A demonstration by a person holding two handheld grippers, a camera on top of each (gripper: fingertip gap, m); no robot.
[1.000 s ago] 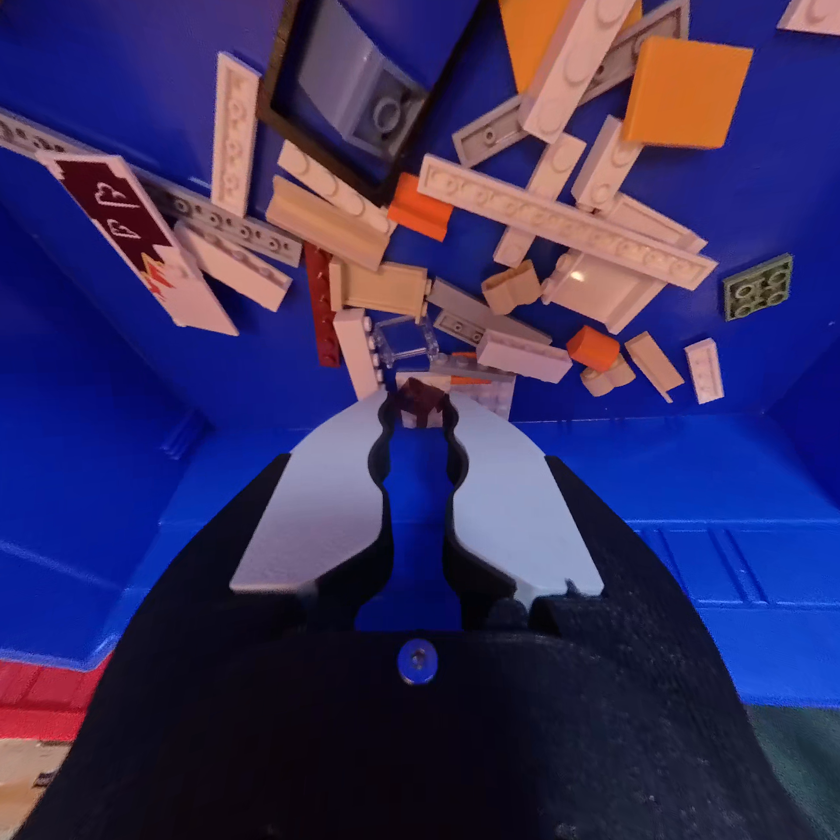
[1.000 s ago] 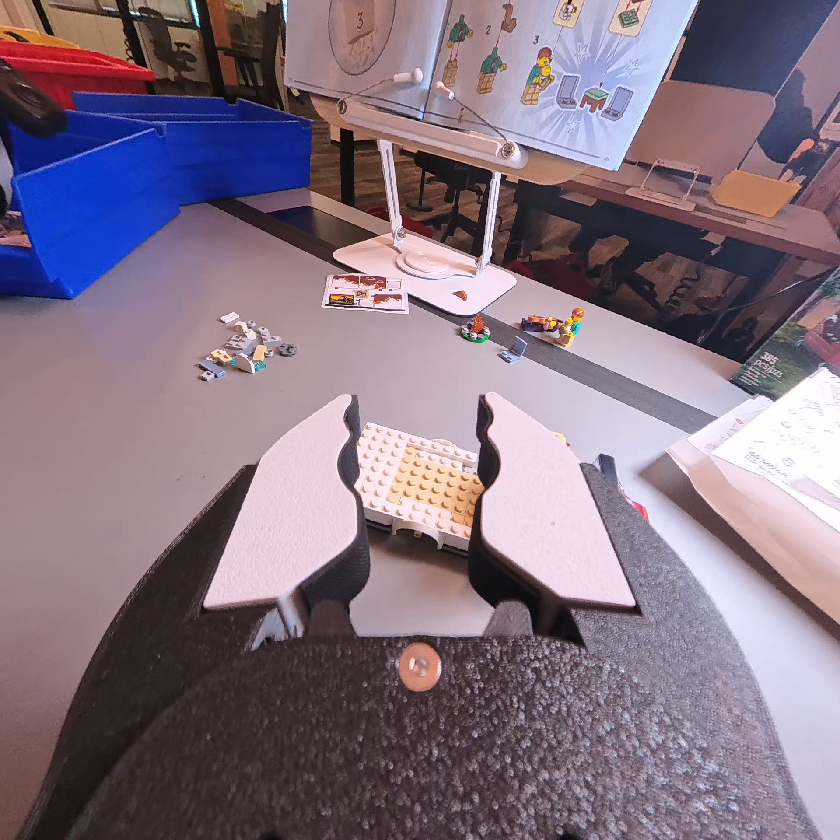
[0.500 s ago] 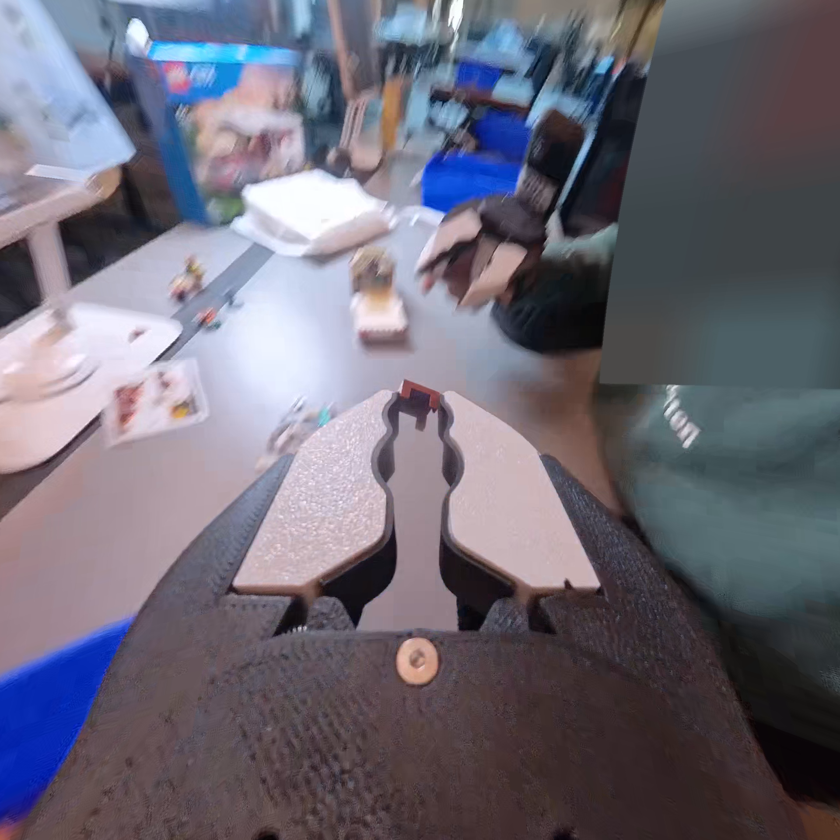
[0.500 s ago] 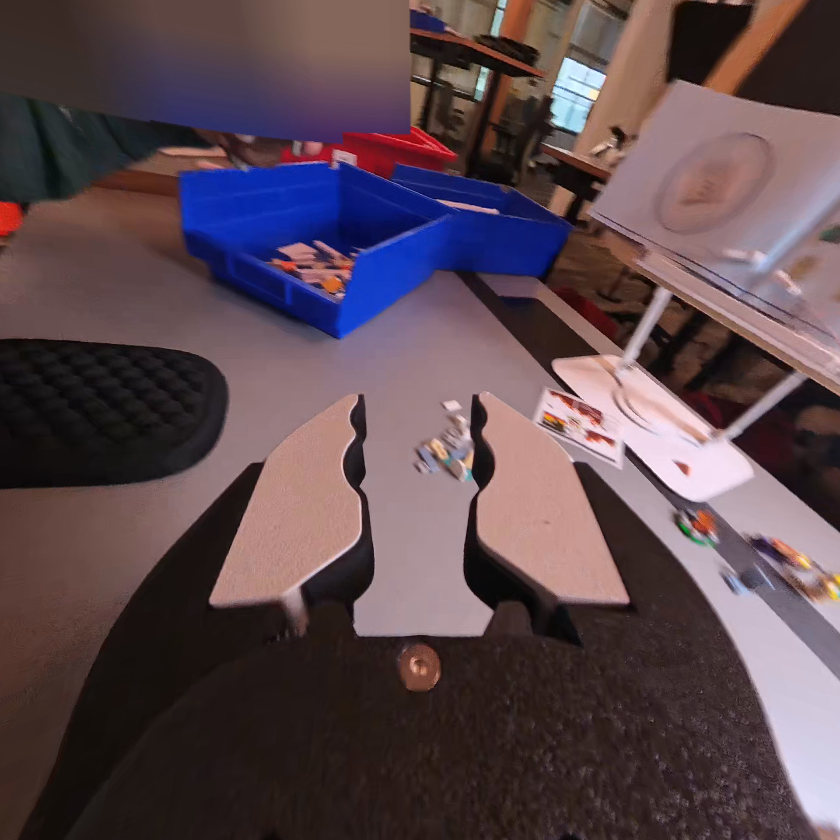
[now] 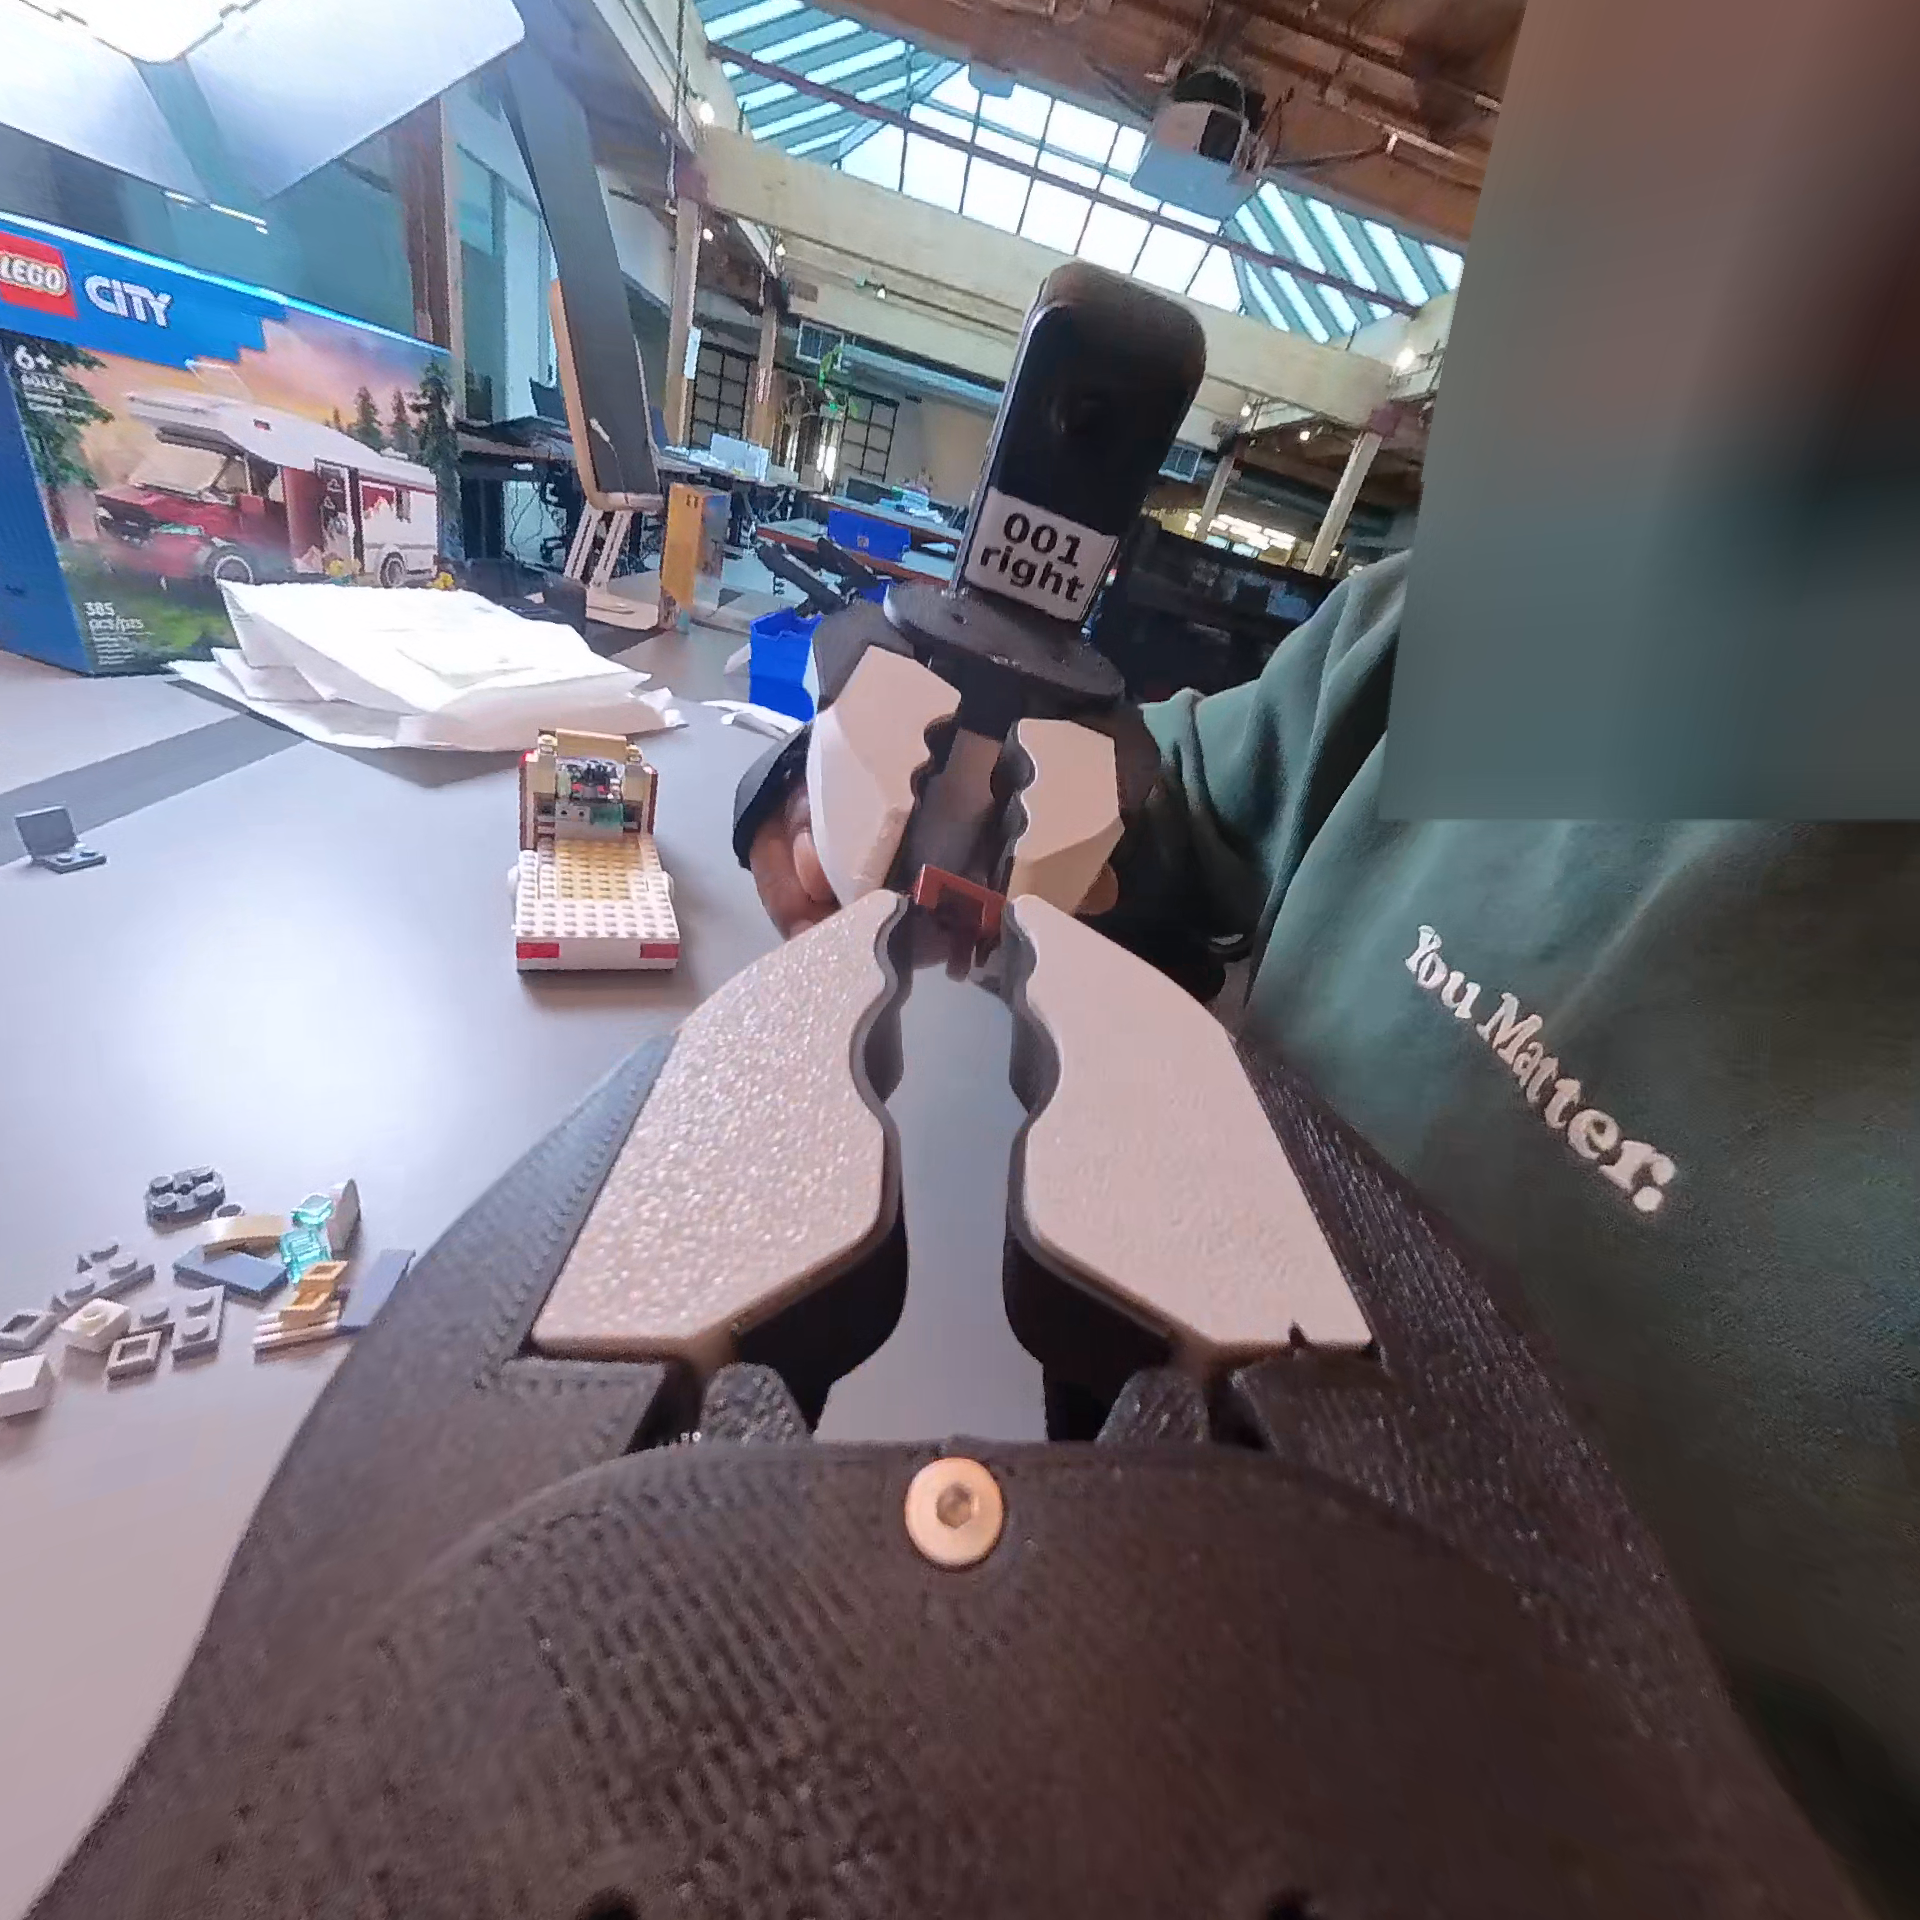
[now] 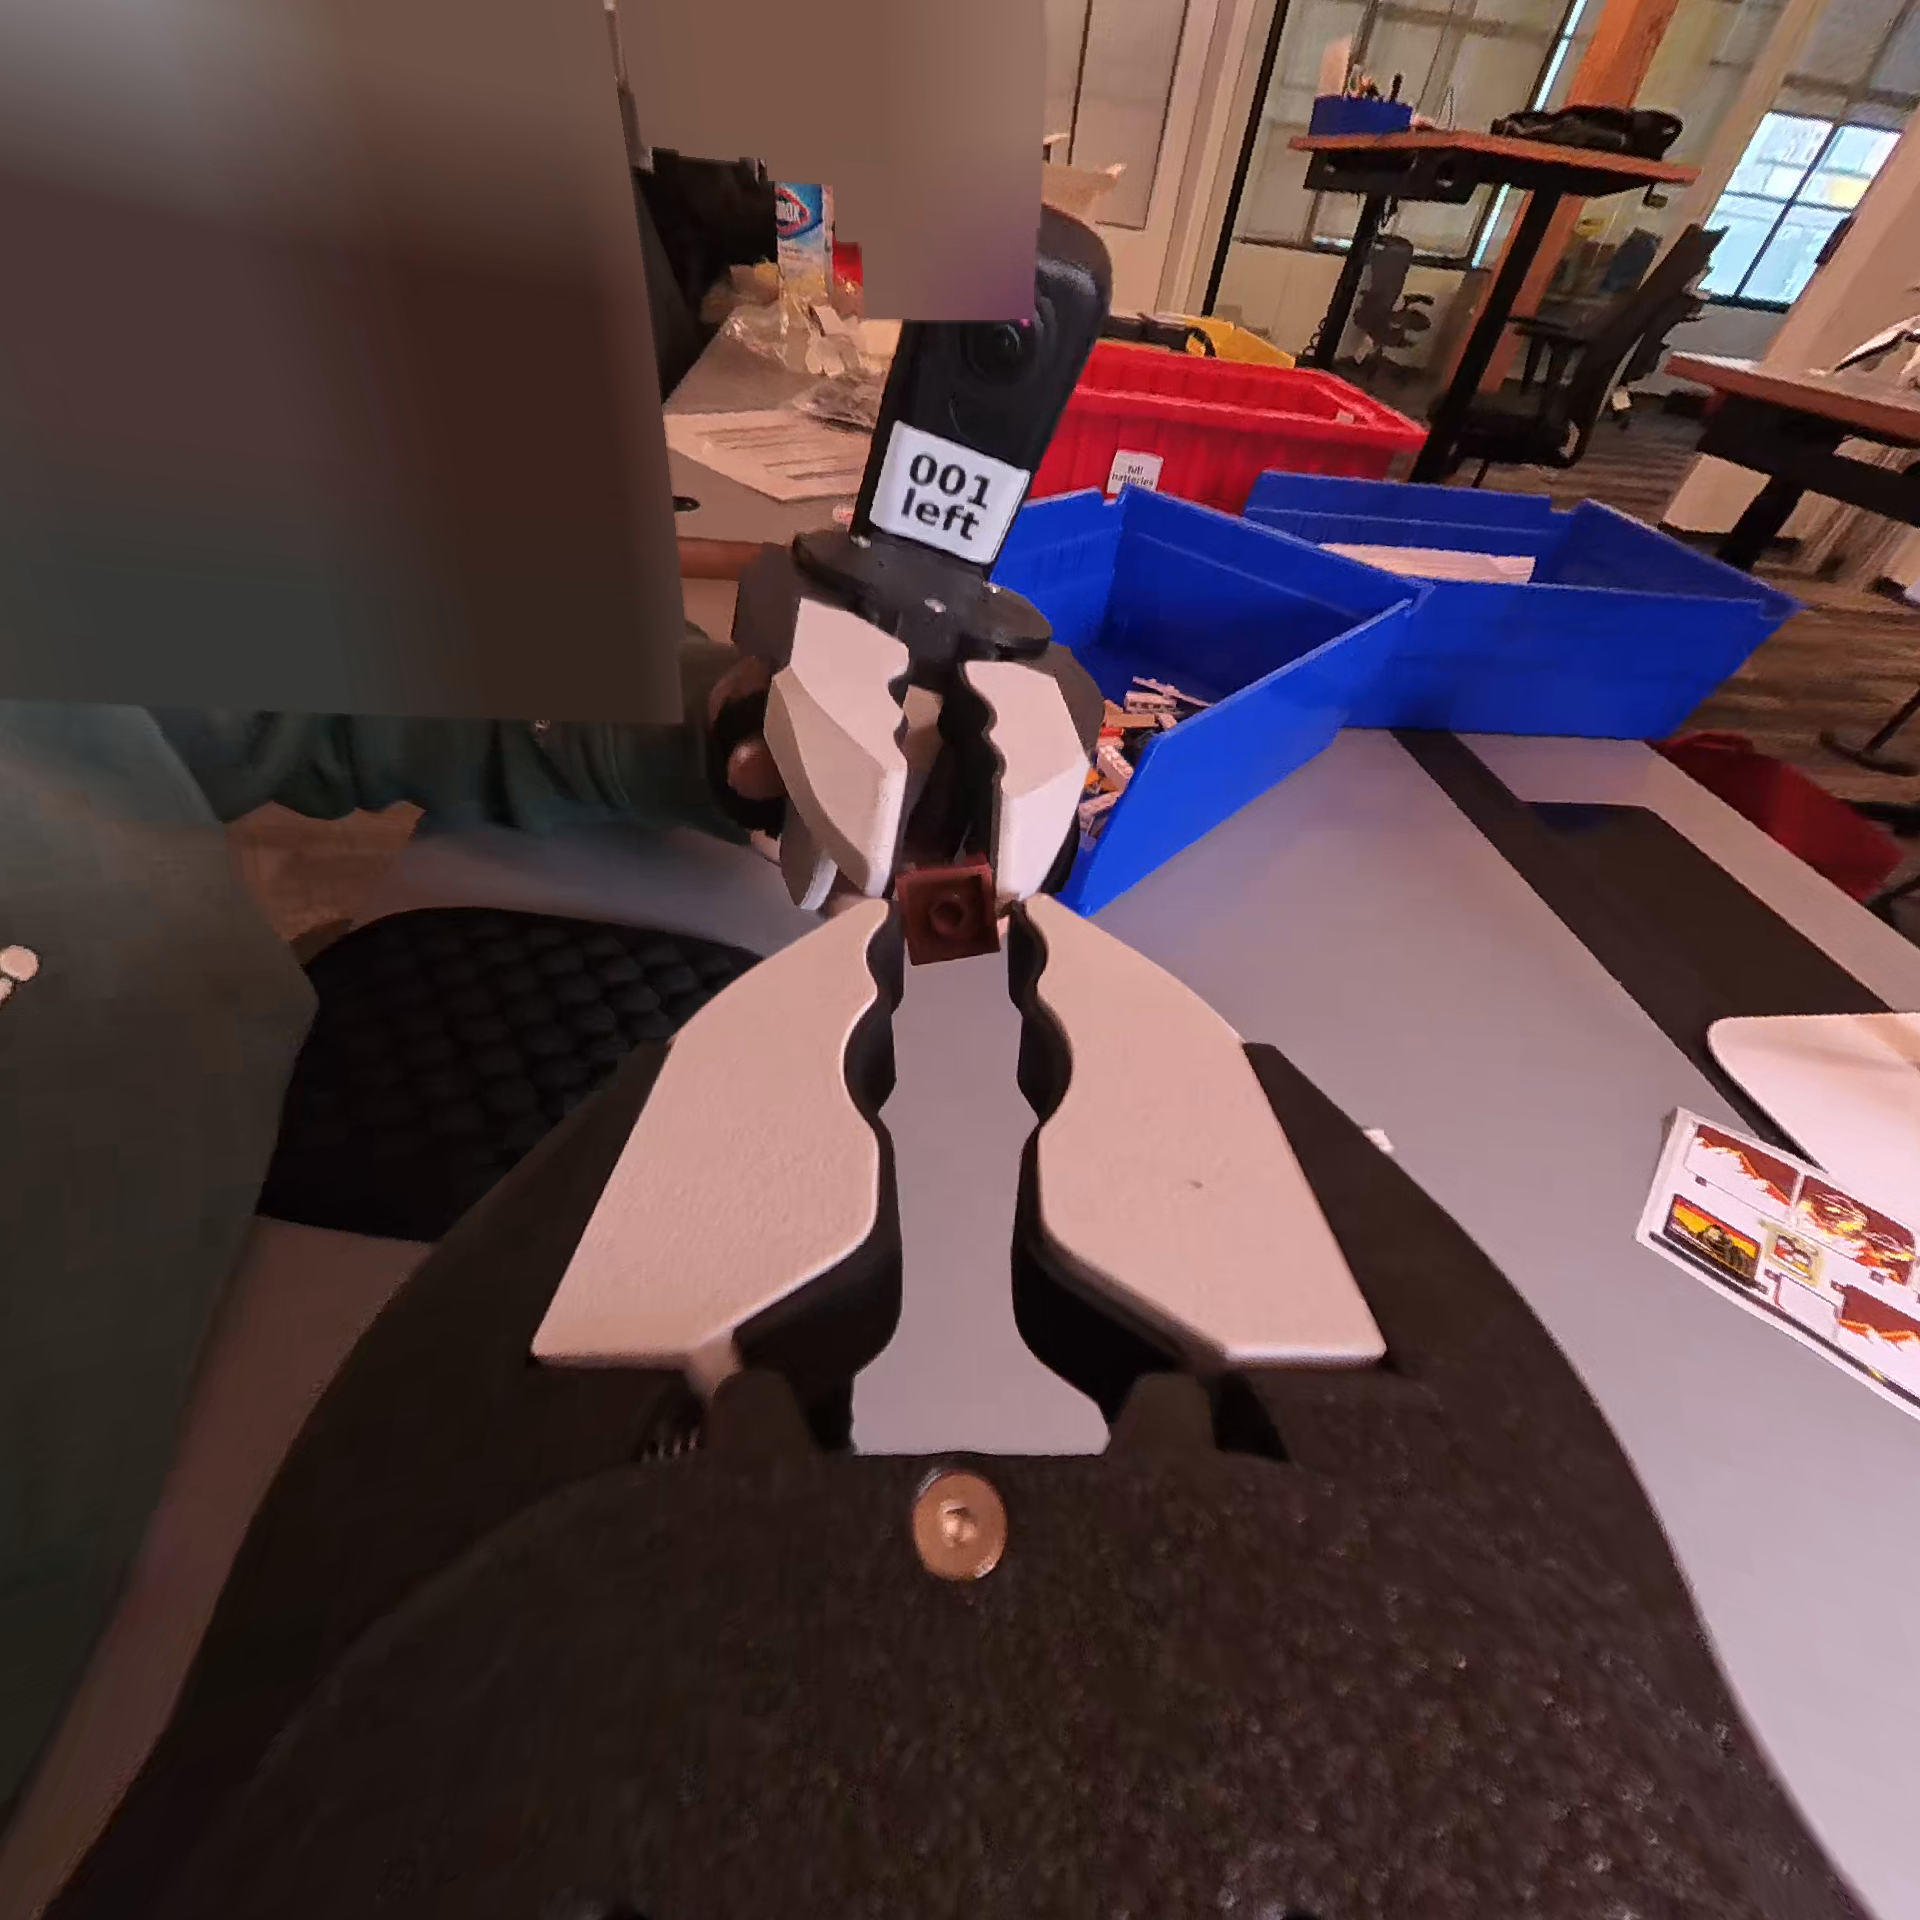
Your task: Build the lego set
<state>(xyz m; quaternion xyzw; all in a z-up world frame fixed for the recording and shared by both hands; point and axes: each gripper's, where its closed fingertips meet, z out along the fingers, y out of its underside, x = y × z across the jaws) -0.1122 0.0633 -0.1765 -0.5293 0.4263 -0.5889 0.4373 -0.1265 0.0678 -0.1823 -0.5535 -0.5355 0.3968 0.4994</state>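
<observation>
Grey tabletop (image 5: 260,1039) w/ a half-built lego vehicle (image 5: 592,862) and a scatter of small loose pieces (image 5: 187,1278) at left; blue bins (image 6: 1351,623) behind. Left gripper (image 5: 956,920) narrow, pinching a small reddish-brown brick (image 5: 951,894) at its tips. Right gripper (image 6: 948,935) faces it tip to tip, slightly wider; its tips flank the same brick (image 6: 945,920), contact prob. but hard to confirm.

Two claws are facing each other tip to tip — the left claw (image 5: 956,914) is pinching closed, the right claw (image 6: 951,914) is standing slightly parted.
</observation>
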